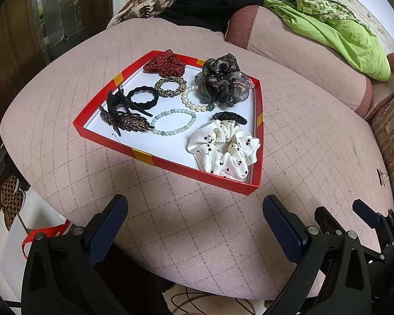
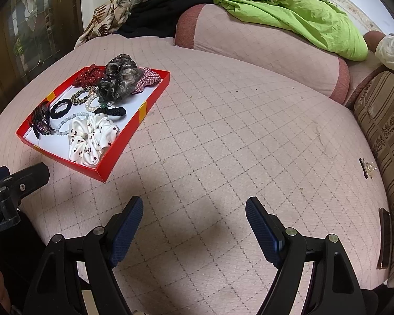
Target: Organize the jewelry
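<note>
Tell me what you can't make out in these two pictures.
- Checked scrunchie: in the right view mostly behind the grey scrunchie; in the left view hidden entirely by it.
- Pearl bracelet: its far side runs under the grey scrunchie, left view.
- Small clip on the bed by the striped cushion: too small to identify, right view.
- Dark object at the bed's right edge: unclear what it is.
</note>
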### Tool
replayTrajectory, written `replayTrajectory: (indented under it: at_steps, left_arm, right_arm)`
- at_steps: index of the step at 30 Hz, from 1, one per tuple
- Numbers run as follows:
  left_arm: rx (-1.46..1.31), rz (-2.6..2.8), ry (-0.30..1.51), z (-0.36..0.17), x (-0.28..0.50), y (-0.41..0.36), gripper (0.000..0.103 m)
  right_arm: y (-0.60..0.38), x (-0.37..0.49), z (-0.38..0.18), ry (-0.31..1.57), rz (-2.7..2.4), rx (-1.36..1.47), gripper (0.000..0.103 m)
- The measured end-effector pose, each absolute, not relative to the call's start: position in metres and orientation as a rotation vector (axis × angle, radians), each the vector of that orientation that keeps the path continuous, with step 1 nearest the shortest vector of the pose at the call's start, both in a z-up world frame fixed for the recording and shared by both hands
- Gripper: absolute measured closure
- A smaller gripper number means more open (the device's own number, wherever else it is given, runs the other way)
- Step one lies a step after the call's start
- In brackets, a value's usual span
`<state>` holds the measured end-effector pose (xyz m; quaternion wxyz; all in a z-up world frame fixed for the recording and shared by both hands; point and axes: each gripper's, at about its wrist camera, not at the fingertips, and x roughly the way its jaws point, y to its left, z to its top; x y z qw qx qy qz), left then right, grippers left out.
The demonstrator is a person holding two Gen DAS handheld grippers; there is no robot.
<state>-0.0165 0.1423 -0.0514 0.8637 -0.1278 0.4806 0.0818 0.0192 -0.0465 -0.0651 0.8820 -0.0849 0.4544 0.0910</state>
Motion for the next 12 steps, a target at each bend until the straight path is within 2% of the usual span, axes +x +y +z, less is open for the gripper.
replayTrajectory:
  at_steps: [12]
  left_arm:
    - [-0.228,0.204,0.977,-0.04,-0.017,0.137,0.001]
  right_arm:
    - [-0.05,0.02,-0.065,0.955,0.212,-0.162,0.019]
